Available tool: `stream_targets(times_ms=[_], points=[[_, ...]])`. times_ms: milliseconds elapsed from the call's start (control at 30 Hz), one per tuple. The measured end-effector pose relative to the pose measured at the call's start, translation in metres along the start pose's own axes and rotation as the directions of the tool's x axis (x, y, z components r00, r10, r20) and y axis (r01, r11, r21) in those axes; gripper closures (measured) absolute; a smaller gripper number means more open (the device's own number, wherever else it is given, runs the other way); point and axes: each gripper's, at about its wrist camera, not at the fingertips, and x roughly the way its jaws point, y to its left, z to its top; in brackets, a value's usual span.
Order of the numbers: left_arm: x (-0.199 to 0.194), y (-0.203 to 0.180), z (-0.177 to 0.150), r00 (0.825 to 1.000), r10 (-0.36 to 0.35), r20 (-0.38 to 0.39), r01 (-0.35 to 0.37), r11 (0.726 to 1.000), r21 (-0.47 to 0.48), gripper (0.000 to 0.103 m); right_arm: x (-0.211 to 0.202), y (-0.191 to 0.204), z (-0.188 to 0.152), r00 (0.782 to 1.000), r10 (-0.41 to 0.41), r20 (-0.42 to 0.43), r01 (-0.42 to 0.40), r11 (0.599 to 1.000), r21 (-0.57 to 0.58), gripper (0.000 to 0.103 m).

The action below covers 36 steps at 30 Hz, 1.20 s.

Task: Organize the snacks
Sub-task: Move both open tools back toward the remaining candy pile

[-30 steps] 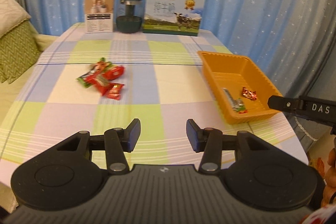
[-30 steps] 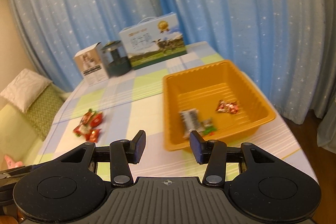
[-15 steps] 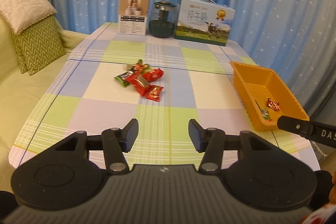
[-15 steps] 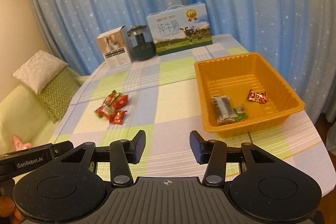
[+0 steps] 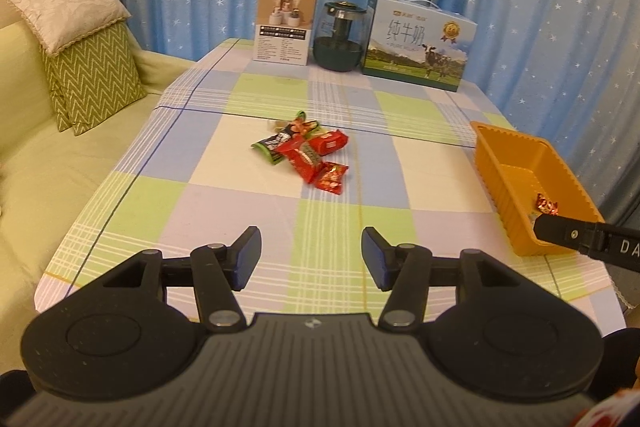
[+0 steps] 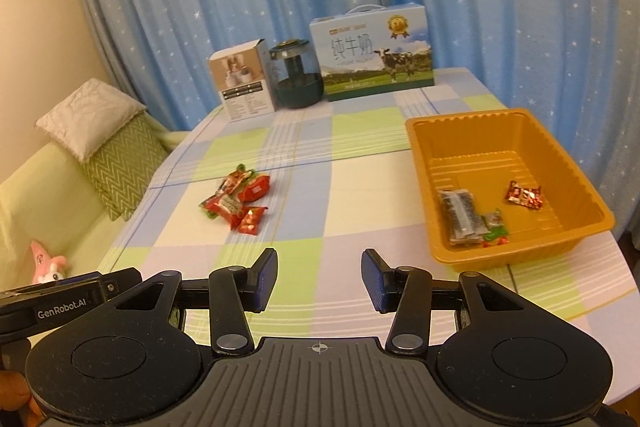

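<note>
My left gripper [image 5: 311,259], jaws opening on nothing, faces the snack pile [image 5: 306,151] well ahead and slightly left, nearer it than my spread, empty right gripper [image 6: 319,281]; the red packets' long axes look slanted, orange tray [image 6: 576,183] ahead-right.

The left gripper [image 5: 311,259] points forward and downward. Its jaws are opening, and nothing is between them. The two fingers [image 5: 246,259] stand apart with only free space in the gap. The right gripper [image 6: 319,281] also points forward and downward. Its jaws stand apart and hold nothing; the gap between the pads is free. In the left wrist view, one finger of the right gripper shows to the right of the left jaws. In the right wrist view, the body of the left gripper shows to the left of the right jaws.
</note>
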Motion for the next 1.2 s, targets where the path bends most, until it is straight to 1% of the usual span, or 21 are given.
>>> stream_targets(times_ms=[267, 467, 567, 667, 1000, 1200], points=[[0.013, 0.017, 0.001, 1.0, 0.015, -0.011, -0.015, 1.0, -0.006, 0.048, 0.026, 0.019, 0.004, 0.999, 0.029, -0.019, -0.03, 0.999, -0.03, 0.056], [0.033, 0.036, 0.007, 0.999, 0.039, -0.019, -0.039, 0.999, 0.003, 0.046, 0.058, 0.034, 0.008, 0.998, 0.057, -0.02, -0.058, 0.996, -0.065, 0.056], [0.047, 0.046, 0.013, 0.999, 0.046, -0.026, -0.046, 0.999, 0.005, 0.046, 0.081, 0.041, 0.01, 0.998, 0.066, -0.023, -0.068, 0.994, -0.084, 0.056], [0.063, 0.053, 0.021, 0.998, 0.054, -0.025, -0.053, 0.998, 0.025, 0.046, 0.109, 0.048, 0.01, 0.996, 0.082, -0.045, -0.086, 0.991, -0.1, 0.056], [0.136, 0.071, 0.047, 0.999, 0.033, -0.04, -0.029, 0.995, 0.093, 0.046, 0.199, 0.056, 0.012, 0.99, 0.095, -0.1, -0.107, 0.987, -0.117, 0.056], [0.167, 0.079, 0.055, 0.998, 0.014, -0.057, -0.01, 0.998, 0.063, 0.046, 0.24, 0.06, 0.017, 0.986, 0.111, -0.128, -0.123, 0.988, -0.09, 0.056]])
